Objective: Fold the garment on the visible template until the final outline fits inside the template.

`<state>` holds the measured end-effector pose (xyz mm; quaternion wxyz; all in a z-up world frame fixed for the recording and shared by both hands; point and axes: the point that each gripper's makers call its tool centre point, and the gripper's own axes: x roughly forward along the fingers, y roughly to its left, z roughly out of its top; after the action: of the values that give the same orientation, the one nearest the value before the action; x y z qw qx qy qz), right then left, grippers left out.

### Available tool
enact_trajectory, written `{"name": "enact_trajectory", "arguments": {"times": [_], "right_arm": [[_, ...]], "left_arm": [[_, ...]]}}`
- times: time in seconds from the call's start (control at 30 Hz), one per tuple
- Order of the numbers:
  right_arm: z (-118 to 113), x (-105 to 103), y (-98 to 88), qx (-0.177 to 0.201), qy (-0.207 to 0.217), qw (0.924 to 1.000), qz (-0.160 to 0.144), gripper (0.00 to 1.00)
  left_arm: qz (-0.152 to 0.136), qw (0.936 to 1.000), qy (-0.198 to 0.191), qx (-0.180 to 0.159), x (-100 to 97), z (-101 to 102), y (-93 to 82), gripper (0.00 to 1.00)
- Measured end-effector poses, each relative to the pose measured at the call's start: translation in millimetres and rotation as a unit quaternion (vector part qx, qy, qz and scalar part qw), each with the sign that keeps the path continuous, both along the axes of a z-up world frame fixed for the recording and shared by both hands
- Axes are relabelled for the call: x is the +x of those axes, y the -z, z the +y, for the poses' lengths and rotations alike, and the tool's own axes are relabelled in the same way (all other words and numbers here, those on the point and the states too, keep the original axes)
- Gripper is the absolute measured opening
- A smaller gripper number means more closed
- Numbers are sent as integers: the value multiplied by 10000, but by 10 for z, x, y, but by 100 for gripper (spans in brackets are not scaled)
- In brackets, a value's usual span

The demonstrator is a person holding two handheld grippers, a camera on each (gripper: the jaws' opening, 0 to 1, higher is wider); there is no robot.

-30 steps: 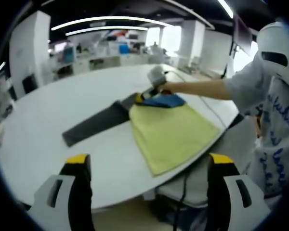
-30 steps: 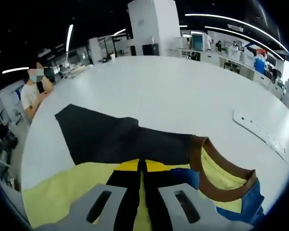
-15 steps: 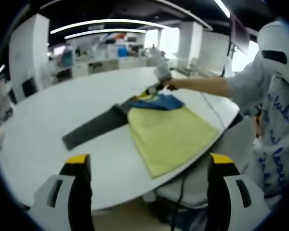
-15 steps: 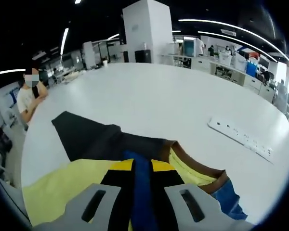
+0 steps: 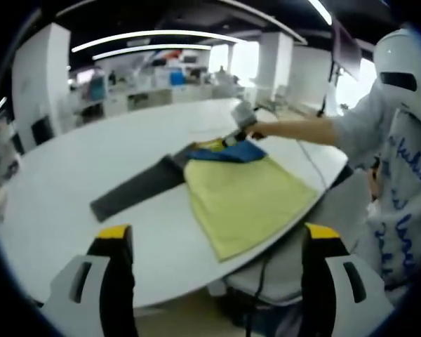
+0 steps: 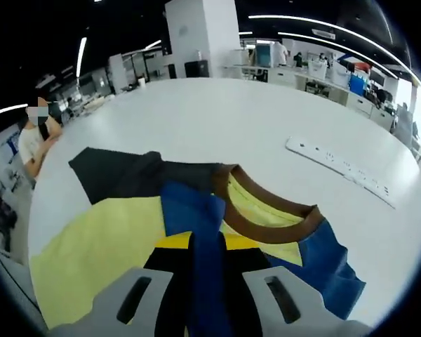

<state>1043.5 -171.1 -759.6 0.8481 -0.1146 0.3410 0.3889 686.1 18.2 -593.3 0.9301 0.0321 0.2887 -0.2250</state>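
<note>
- Garment (image 5: 247, 196), yellow with blue sleeves and a brown collar, lies on the white table (image 5: 70, 182) over a dark template (image 5: 137, 184), its near edge close to the table's rim.
- Blue sleeve (image 6: 196, 217) is pinched between the right gripper (image 6: 207, 281) fingers, which are closed on it; a thin hold could slip mid-fold, or drag the body off the template.
- Left gripper (image 5: 214, 270) hovers well apart, fingers spread wide, holding nothing.
</note>
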Motion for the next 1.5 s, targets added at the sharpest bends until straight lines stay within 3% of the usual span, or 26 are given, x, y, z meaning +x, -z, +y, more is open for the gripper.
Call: {"name": "enact_trajectory", "arguments": {"times": [0.27, 0.43, 0.87, 1.5], "right_arm": [[-48, 10, 194, -156, 20, 9997, 164, 10], [-41, -14, 152, -130, 27, 9998, 178, 2], [56, -160, 14, 40, -129, 9998, 130, 2], [245, -491, 67, -51, -696, 9975, 125, 2]], "left_arm": [[43, 10000, -47, 15, -14, 22, 18, 95], [46, 10000, -70, 18, -15, 36, 20, 95], [19, 10000, -87, 32, -8, 30, 19, 97], [-26, 10000, -30, 36, -40, -5, -4, 96]]}}
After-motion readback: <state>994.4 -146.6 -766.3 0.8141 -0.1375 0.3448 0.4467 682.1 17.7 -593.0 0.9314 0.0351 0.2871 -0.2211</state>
